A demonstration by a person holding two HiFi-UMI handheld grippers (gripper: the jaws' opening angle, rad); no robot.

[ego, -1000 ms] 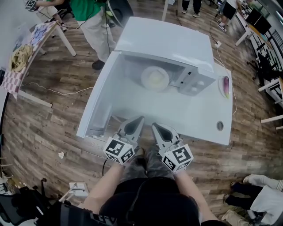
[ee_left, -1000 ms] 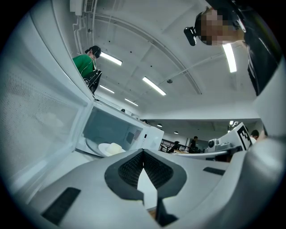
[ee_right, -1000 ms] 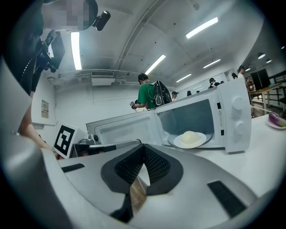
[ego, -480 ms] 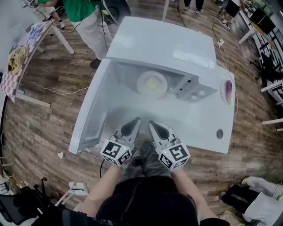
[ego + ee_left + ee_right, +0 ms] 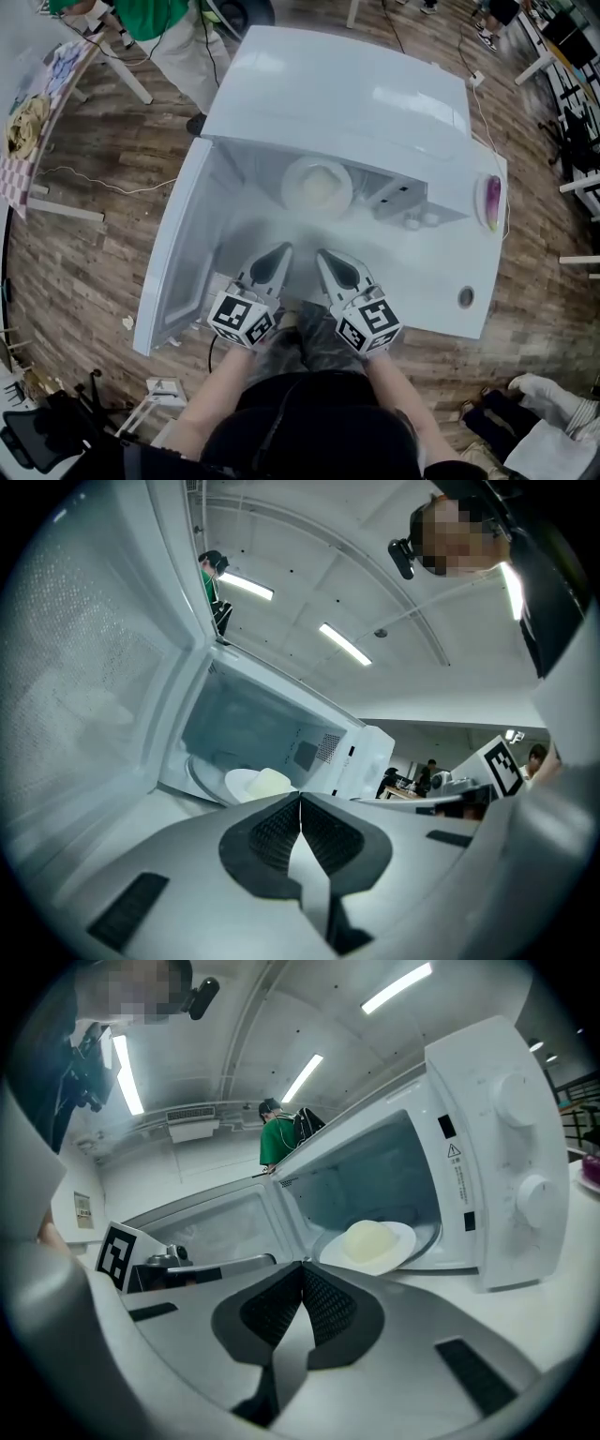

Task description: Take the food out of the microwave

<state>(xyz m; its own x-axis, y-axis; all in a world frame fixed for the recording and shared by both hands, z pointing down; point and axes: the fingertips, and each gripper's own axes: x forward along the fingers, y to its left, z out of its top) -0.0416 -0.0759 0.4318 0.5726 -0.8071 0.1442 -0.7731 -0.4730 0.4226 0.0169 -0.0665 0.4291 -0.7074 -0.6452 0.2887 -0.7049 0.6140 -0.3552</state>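
A white microwave (image 5: 375, 103) stands on a white table (image 5: 441, 272) with its door (image 5: 178, 244) swung open to the left. Inside it a white plate (image 5: 317, 187) carries a pale round food item (image 5: 367, 1238). My left gripper (image 5: 279, 250) and right gripper (image 5: 328, 255) hover side by side in front of the opening, short of the plate, both shut with nothing between the jaws. In the left gripper view the plate (image 5: 246, 782) shows just beyond the closed tips (image 5: 300, 796). In the right gripper view the tips (image 5: 302, 1265) point at the plate's near rim.
A small dish with a purple item (image 5: 489, 199) sits at the table's right edge. The microwave's control panel with knobs (image 5: 511, 1147) is right of the cavity. A person in green (image 5: 169, 28) stands behind the table, near another table (image 5: 37, 103) at far left.
Both grippers have moved forward, closer to the microwave opening, and sunk a little. The view has shifted closer to the table. Their jaws stayed shut.
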